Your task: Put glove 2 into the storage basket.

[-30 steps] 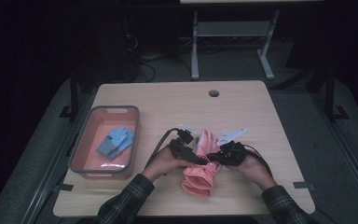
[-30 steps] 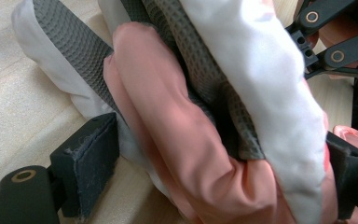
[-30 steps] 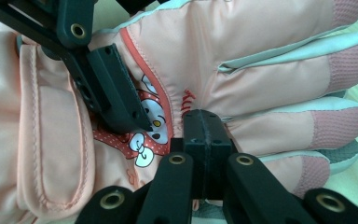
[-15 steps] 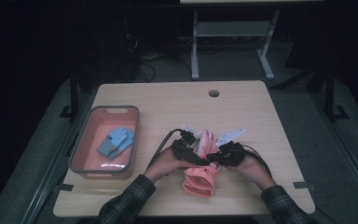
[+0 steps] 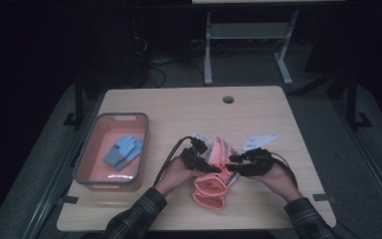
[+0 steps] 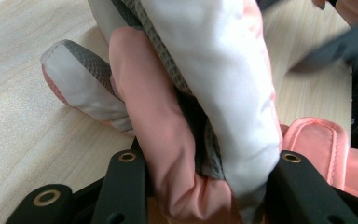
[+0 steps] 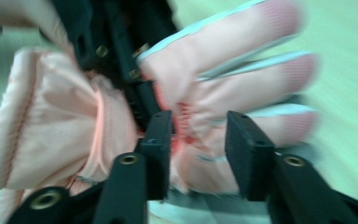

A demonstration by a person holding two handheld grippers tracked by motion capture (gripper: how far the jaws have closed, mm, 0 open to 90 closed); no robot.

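A pink glove (image 5: pixel 214 177) lies on the near middle of the desk (image 5: pixel 258 109). The left gripper (image 6: pixel 205 172) has just been closing and pinches the glove's folded fingers. The right gripper (image 7: pixel 198 140) has just been opening; its jaws stand spread over the glove's palm. A bin (image 5: pixel 82 167) sits at the left.
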